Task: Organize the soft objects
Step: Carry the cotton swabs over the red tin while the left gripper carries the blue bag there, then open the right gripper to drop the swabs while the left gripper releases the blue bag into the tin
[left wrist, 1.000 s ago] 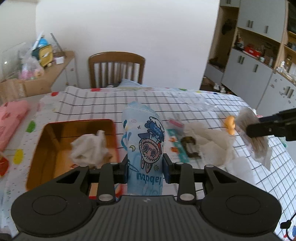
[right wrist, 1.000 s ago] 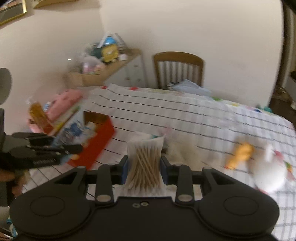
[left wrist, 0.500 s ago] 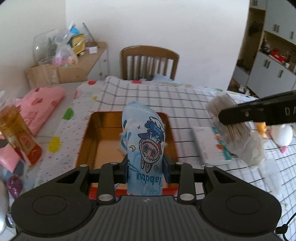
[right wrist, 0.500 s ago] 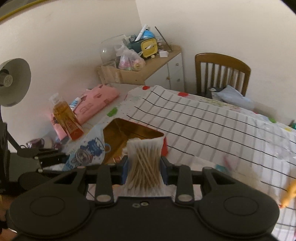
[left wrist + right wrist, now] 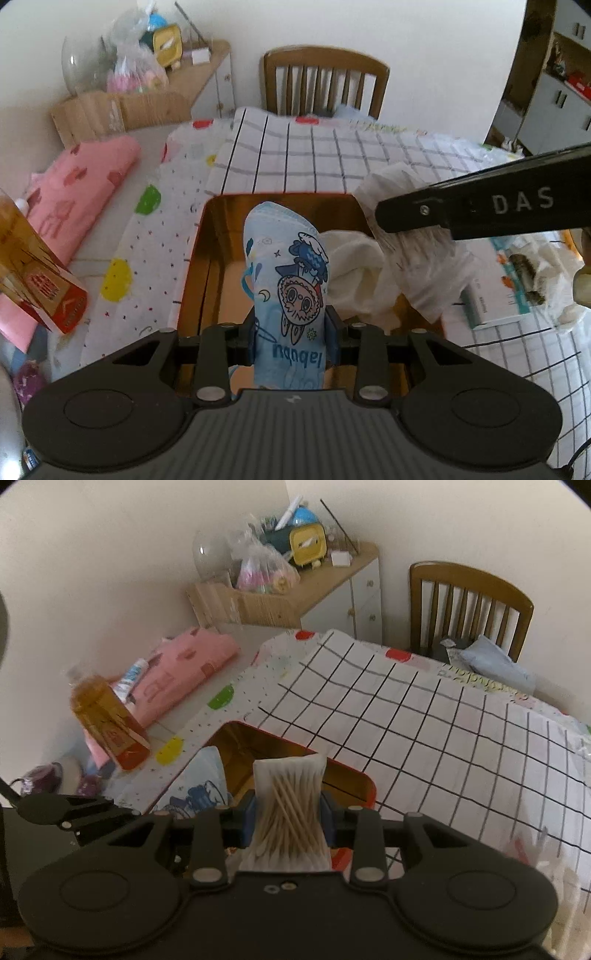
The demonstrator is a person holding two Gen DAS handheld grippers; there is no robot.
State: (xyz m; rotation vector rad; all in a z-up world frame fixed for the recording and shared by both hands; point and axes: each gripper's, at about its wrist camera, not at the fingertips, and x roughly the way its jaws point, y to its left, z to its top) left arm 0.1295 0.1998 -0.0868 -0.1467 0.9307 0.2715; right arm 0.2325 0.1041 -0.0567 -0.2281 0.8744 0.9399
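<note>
**Tissue pack and swab bag now over the tray**

Blue cartoon-printed tissue pack [image 5: 288, 295] stands upright between the left gripper [image 5: 291, 334] fingers, clenched at its lower sides by both pads, its rounded top pointing to twelve o'clock. One second ago it hung short of the tray, with the tray off at nine o'clock; now it sits over the middle of the brown, red-rimmed rectangular tray [image 5: 207, 258]. The right gripper [image 5: 286, 821] grasps a clear plastic bag of wooden cotton swabs [image 5: 288, 808] between its pads, the bag's upper end at twelve o'clock. Earlier that bag hovered over the checked cloth well away from the tray; now it has come above the tray's near right corner, at three o'clock from the tissue pack.

Inside the tray lies a crumpled white cloth [image 5: 354, 273], at two o'clock from the tissue pack and partly behind it.

At three o'clock, on the white tablecloth with black grid lines [image 5: 332, 158], rests a flat white box [image 5: 491, 295]. At nine o'clock stand an amber liquid bottle [image 5: 26, 258] and a folded pink cloth [image 5: 74, 195]. At twelve o'clock, farthest, is a wooden slat-back chair [image 5: 325, 81].
</note>
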